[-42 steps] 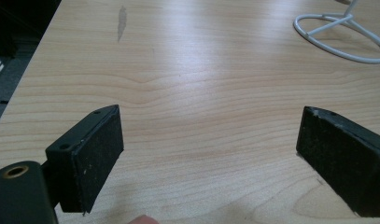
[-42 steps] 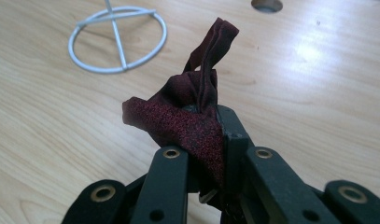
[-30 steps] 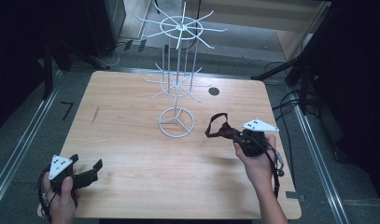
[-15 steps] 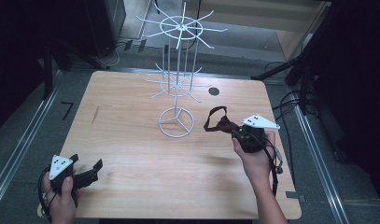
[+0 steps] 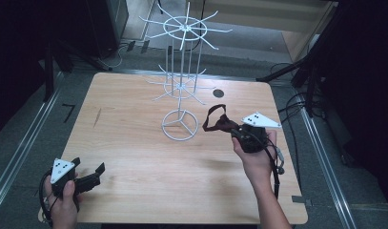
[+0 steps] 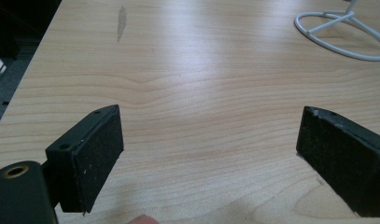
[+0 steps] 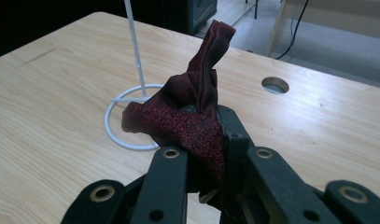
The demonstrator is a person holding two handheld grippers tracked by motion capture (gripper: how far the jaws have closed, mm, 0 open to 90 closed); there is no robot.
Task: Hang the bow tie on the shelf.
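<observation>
A white wire display rack (image 5: 182, 86) with radiating hooks stands on the wooden table (image 5: 134, 152), its ring base (image 5: 180, 125) near the middle. My right gripper (image 5: 235, 130) is shut on a dark red fabric band (image 5: 215, 119), held above the table just right of the ring base (image 7: 131, 121). In the right gripper view the dark red band (image 7: 192, 107) bunches up from between the jaws of my right gripper (image 7: 204, 140). My left gripper (image 5: 94, 174) rests open at the table's front left corner, its pads (image 6: 96, 154) wide apart over bare wood, nothing between them.
A round cable hole (image 5: 219, 93) sits in the table behind the right gripper. The rack's ring base (image 6: 341, 37) lies far ahead of the left gripper. Metal rails and cables run along the floor on both sides of the table.
My right gripper has lifted slightly and moved a little left toward the rack with the band. The left gripper has stayed put.
</observation>
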